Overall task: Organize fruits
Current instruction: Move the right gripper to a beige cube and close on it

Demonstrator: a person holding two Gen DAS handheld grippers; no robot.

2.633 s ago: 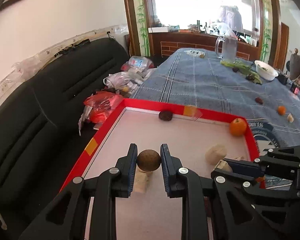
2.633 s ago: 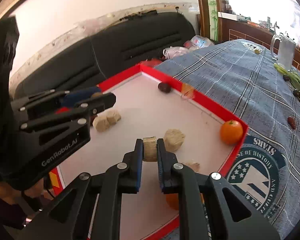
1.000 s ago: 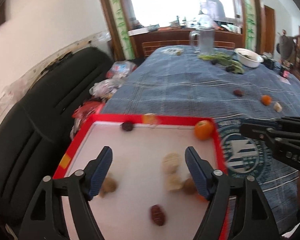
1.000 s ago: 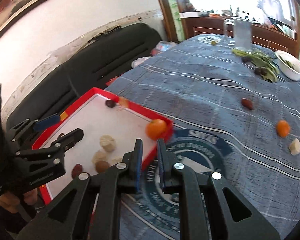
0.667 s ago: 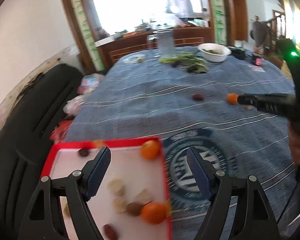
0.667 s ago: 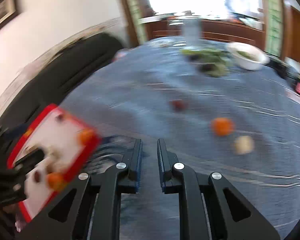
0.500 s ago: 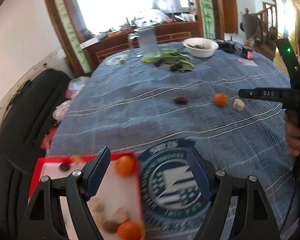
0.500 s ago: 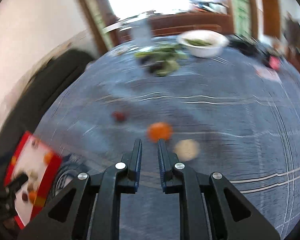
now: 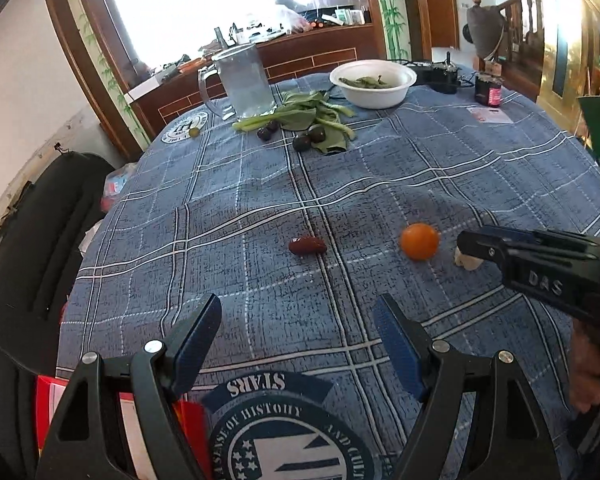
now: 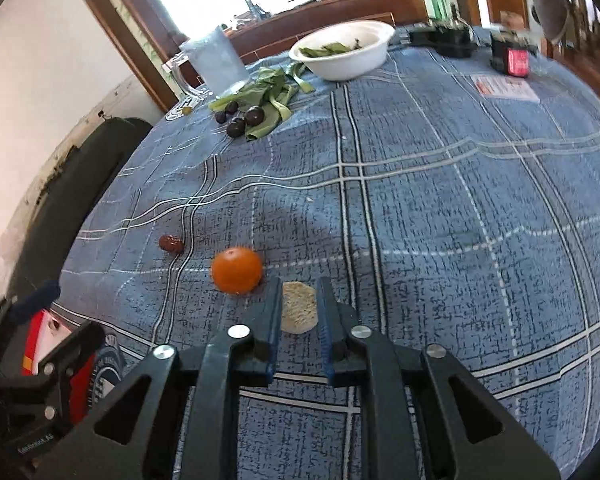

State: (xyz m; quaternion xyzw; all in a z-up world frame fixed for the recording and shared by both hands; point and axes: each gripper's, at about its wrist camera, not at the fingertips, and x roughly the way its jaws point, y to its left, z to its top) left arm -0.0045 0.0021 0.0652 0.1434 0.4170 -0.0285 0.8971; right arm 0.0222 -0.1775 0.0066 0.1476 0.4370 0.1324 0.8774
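While the left gripper (image 9: 296, 334) hung with jaws wide and empty over open blue cloth on the table (image 10: 460, 208), the right gripper (image 10: 299, 312) bracketed a pale slice (image 10: 299, 307) at lower centre, jaws narrow, contact unclear. An orange (image 10: 236, 269) sat just left; a red date (image 10: 171, 243), long axis across the frame, lay farther left.

Woven blue tablecloth (image 9: 260, 200) — matt, coarse. Orange (image 10: 237, 270) smooth-skinned; pale slice (image 10: 298, 307) rough. Bowl (image 9: 373, 83) glossy white — pitcher (image 9: 242, 80) clear, frosted-looking.
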